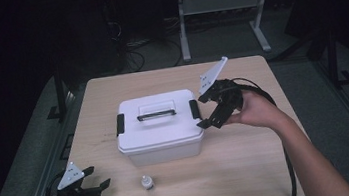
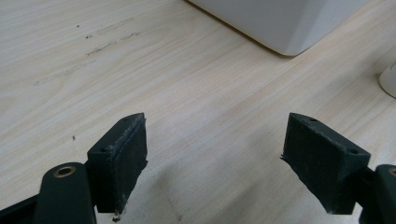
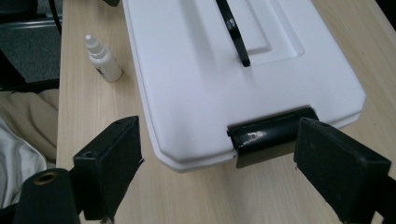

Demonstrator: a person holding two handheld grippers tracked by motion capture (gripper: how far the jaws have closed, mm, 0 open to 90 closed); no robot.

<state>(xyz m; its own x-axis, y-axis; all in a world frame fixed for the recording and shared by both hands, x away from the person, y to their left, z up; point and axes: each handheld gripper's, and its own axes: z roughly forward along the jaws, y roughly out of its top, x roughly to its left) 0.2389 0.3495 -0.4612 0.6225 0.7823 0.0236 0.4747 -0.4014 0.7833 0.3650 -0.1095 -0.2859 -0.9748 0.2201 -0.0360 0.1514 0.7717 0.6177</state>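
A white lidded box [image 1: 158, 125] with a black handle [image 1: 156, 114] and black side latches sits mid-table. My right gripper [image 1: 203, 110] is open at the box's right end, its jaws on either side of the right latch [image 3: 271, 135] without touching it. In the right gripper view the lid [image 3: 224, 74] stretches ahead with the handle [image 3: 233, 30] lying flat. My left gripper [image 1: 100, 177] rests open near the front left corner of the table, nothing between its fingers [image 2: 123, 154]. A small white dropper bottle [image 1: 146, 182] stands in front of the box, between the grippers.
The wooden table [image 1: 250, 159] has bare room to the right and front of the box. The box's lower corner [image 2: 280, 28] shows ahead of the left gripper, and the bottle's edge [image 2: 390, 79] at far right. A desk frame [image 1: 222, 11] stands behind on the floor.
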